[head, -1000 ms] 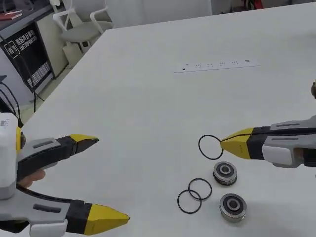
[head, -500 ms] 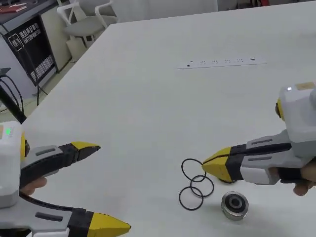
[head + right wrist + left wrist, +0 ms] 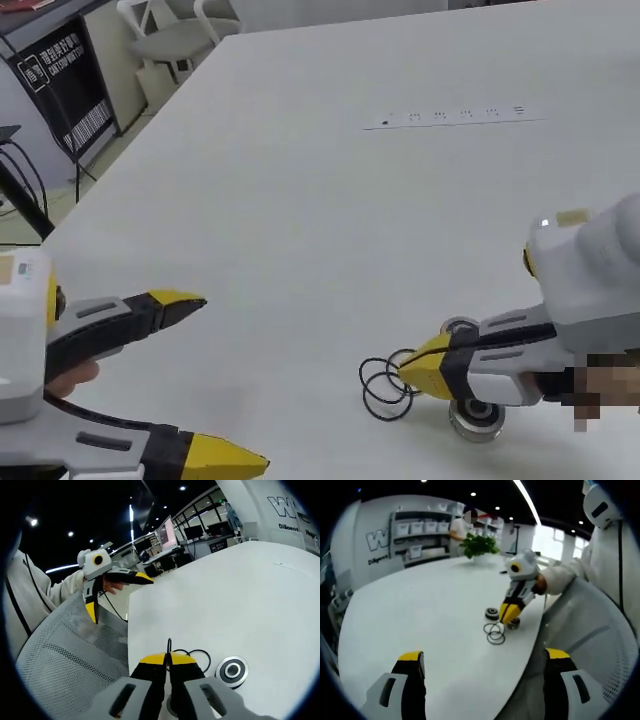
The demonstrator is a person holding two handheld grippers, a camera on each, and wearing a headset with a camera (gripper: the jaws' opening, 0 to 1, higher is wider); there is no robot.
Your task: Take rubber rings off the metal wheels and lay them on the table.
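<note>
Rubber ring stood on edge in the right gripper, whose jaws were pressed together on it — its plane ran along the jaws, and its free arc poked up past the yellow tips. Just beyond the tips, loose rings lay flat and overlapping on the table. One metal wheel sat just beside that gripper, another wheel on its far side. The left gripper hung well apart — jaws spread wide.

Bright ceiling lights, soft shadows, fisheye-warped edges.
</note>
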